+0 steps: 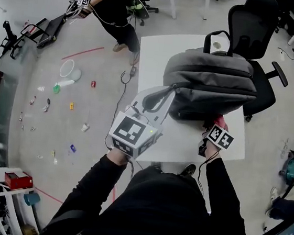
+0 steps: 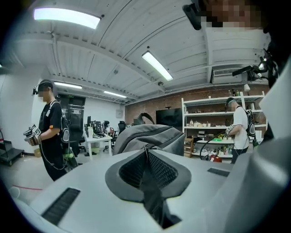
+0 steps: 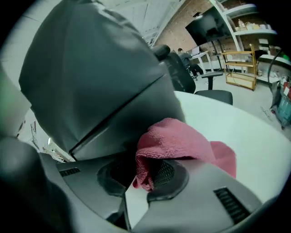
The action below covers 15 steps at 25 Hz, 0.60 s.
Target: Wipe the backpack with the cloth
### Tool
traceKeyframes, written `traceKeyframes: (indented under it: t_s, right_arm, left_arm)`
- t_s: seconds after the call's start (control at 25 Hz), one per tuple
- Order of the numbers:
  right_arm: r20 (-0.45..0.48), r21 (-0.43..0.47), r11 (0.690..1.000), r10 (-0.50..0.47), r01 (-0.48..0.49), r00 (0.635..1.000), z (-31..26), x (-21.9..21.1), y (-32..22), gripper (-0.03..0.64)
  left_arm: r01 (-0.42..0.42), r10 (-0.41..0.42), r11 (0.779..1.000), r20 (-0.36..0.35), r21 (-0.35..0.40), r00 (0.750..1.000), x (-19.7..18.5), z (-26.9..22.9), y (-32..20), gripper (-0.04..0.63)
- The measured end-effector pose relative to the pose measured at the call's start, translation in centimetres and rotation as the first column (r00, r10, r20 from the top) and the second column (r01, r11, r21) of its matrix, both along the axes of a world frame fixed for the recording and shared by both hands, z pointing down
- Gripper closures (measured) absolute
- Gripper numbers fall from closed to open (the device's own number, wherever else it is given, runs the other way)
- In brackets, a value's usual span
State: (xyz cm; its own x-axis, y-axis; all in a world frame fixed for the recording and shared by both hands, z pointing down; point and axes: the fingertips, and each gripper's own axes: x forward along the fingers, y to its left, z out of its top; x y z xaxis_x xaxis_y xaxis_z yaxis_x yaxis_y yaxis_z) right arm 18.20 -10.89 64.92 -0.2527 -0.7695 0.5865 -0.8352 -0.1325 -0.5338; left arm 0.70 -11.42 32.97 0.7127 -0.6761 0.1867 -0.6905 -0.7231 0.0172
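A grey backpack [image 1: 209, 84] lies on the white table [image 1: 154, 57]. My left gripper [image 1: 156, 104] reaches in from the near left and is shut on the backpack's dark strap [image 1: 167, 90]; in the left gripper view the strap [image 2: 148, 182] runs between the closed jaws of that gripper [image 2: 146, 152], with the backpack [image 2: 145, 136] behind. My right gripper [image 1: 217, 126] is at the bag's near right side, shut on a pink cloth [image 1: 221, 120]. In the right gripper view the cloth [image 3: 182, 141] bunches out of the right gripper [image 3: 143, 175] against the backpack [image 3: 91, 77].
A black office chair [image 1: 257, 27] stands behind the table. A small white item [image 1: 217, 44] sits at the table's far edge. A cable [image 1: 123, 85] hangs off the left edge. Another person [image 1: 115, 5] stands far left; litter [image 1: 66, 84] is scattered on the floor.
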Motion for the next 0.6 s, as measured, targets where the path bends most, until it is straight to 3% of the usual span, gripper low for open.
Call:
traceKeyframes:
  t_s: [0.24, 0.4, 0.48, 0.52, 0.6]
  right_arm:
    - [-0.048, -0.002, 0.989, -0.145, 0.145, 0.988, -0.3, -8.7, -1.6, 0.551]
    - [-0.064, 0.011, 0.950, -0.312, 0.313, 0.948, -0.3, -16.2, -0.9, 0.551]
    - [-0.068, 0.020, 0.901, -0.432, 0.434, 0.899, -0.5, -20.6, 0.3, 0.551]
    - [-0.075, 0.027, 0.862, -0.504, 0.507, 0.861, -0.8, -22.9, 1.1, 0.551]
    - [-0.113, 0.051, 0.752, -0.649, 0.657, 0.752, -1.6, -27.3, 2.9, 0.551]
  left_arm:
    - [-0.102, 0.102, 0.995, -0.013, -0.003, 0.995, -0.3, 0.3, 0.0, 0.565]
    - [-0.144, 0.143, 0.990, 0.006, 0.011, 0.990, -0.7, 0.4, -0.3, 0.565]
    - [-0.155, 0.155, 0.988, 0.003, 0.011, 0.988, -0.9, 0.4, -0.4, 0.565]
    - [-0.158, 0.158, 0.987, 0.001, 0.011, 0.987, -1.0, 0.3, -0.4, 0.565]
    - [-0.157, 0.157, 0.988, -0.003, 0.010, 0.988, -1.1, 0.3, -0.4, 0.565]
